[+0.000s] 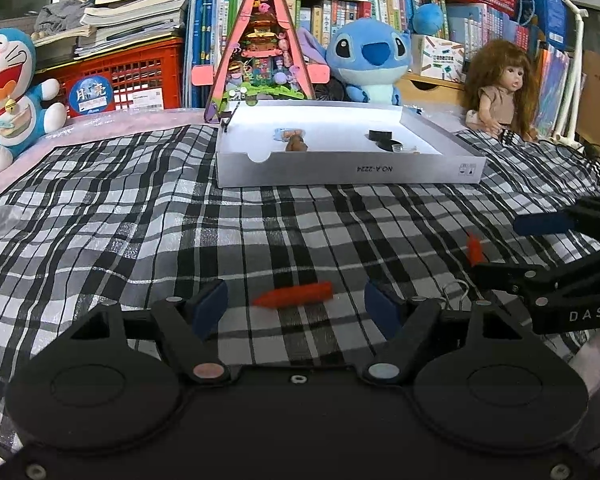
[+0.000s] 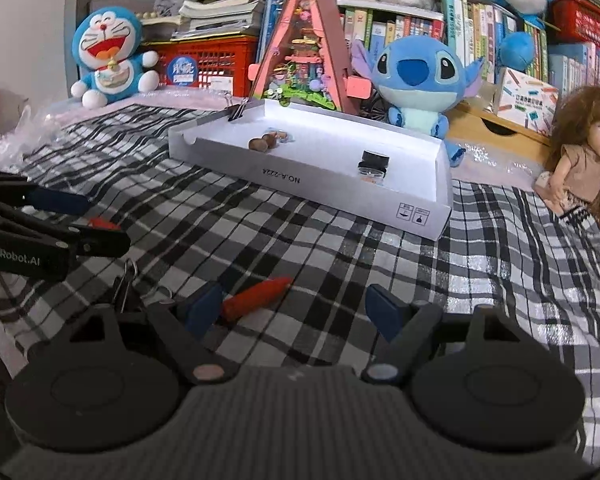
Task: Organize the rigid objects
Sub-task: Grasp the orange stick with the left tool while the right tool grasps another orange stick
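The left hand-held gripper points forward and downward, its jaws standing apart, blue pads clamping nothing. The right hand-held gripper is pitched down likewise, jaws wide and empty; in the left wrist view it enters at 3 o'clock.

Both wrist cameras sit low over the checked cloth, looking forward and downward along their fingers toward the white box and bookshelf. The 2 views share the box and plush toys, each catching the other gripper at its edge.
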Demonstrator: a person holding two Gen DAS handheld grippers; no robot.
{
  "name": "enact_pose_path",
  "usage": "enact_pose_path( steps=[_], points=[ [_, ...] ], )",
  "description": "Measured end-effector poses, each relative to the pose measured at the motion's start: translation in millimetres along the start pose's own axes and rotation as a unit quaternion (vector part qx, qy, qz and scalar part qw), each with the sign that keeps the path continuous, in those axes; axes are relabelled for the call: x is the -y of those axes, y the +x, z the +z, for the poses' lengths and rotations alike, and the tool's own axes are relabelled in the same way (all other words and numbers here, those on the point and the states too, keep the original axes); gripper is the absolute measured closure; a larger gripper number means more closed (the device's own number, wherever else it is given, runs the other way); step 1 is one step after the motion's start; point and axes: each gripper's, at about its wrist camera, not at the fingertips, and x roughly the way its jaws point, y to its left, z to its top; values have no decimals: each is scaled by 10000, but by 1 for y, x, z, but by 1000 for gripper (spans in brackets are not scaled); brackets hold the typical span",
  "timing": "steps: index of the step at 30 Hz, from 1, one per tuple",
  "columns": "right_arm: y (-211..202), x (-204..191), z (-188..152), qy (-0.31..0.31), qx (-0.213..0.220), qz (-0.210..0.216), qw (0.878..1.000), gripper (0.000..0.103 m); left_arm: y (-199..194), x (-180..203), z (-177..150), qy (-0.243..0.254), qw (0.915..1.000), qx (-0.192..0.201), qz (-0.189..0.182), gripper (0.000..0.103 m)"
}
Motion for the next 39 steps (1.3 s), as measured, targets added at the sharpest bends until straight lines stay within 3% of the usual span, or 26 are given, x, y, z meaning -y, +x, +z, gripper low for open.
enact_pose_path(
  steps=[14,27,32,36,39],
  points=[
    [2,-2,4,-1112,-104,329,9932,19,4,1,3,-188,9997,-31,-161,60],
    [9,18,6,-675,-309,-627,9953,19,1,1,0,-119,9999,54,-79,61],
    [2,18,6,-258,-352,-494,9978,19,2,1,-1,-80,9999,78,-80,61],
    [3,10,4,-734,-406,-744,9937,20,1,1,-1,-97,9999,86,-77,61],
    [7,15,7,-714,-445,-962,9918,20,1,0,-1,-99,9999,106,-66,61]
  ],
)
